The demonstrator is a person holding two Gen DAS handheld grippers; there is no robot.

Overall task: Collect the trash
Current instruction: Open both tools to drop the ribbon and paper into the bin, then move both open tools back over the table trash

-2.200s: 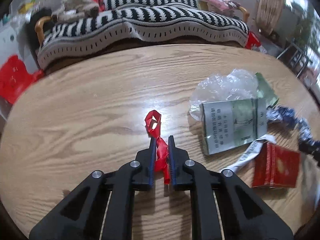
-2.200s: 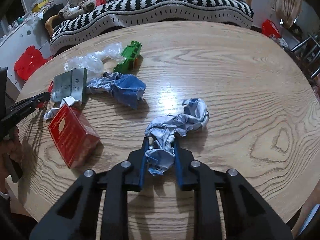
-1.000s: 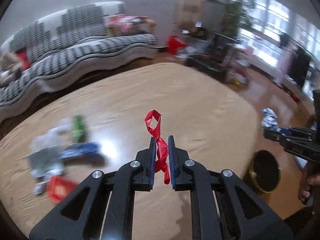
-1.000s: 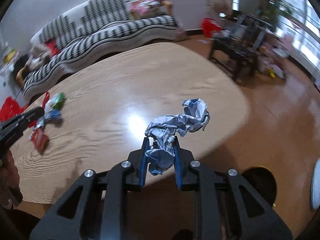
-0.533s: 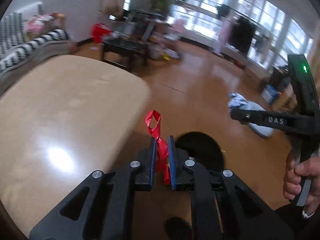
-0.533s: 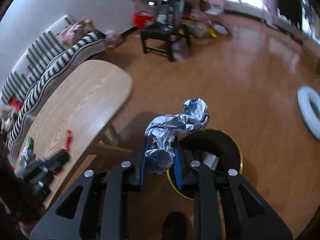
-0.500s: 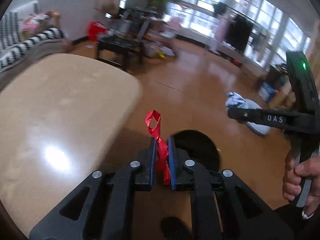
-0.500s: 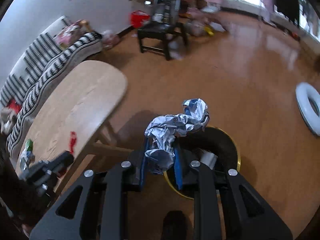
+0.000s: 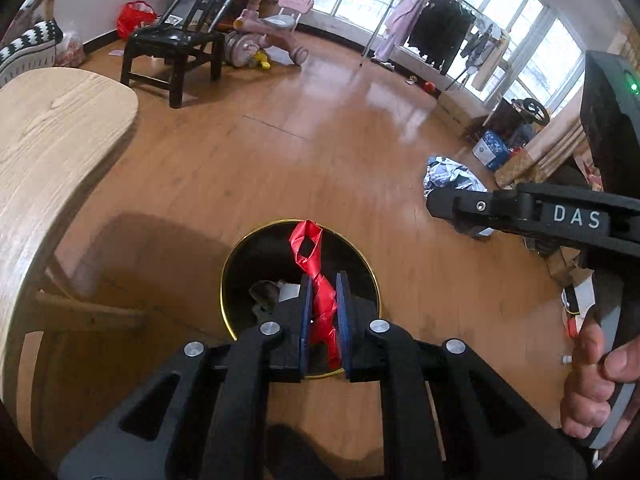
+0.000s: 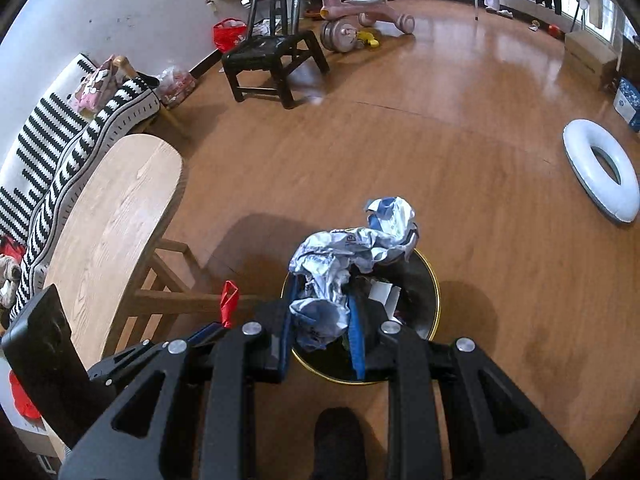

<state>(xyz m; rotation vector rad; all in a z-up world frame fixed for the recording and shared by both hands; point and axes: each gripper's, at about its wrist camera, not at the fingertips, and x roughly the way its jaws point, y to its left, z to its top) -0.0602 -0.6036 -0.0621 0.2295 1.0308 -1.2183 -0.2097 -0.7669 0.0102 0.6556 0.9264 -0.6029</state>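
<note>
Change since two seconds ago: we have carried both claws off the desk (image 9: 60, 128) and out over the wooden floor. Left claw (image 9: 323, 280), earlier low over the desktop among the litter, now points down at the black gold-rimmed bin (image 9: 256, 252), its red twisted wrapper (image 9: 316, 276) above the bin's opening. Right claw (image 10: 322, 284), earlier at the desktop, now hangs over the same bin (image 10: 428, 308), with the crumpled blue-and-white paper (image 10: 344, 256) above the rim. The desk has slid to the left edge of both views; the sofa and the remaining litter have dropped from the left view.
</note>
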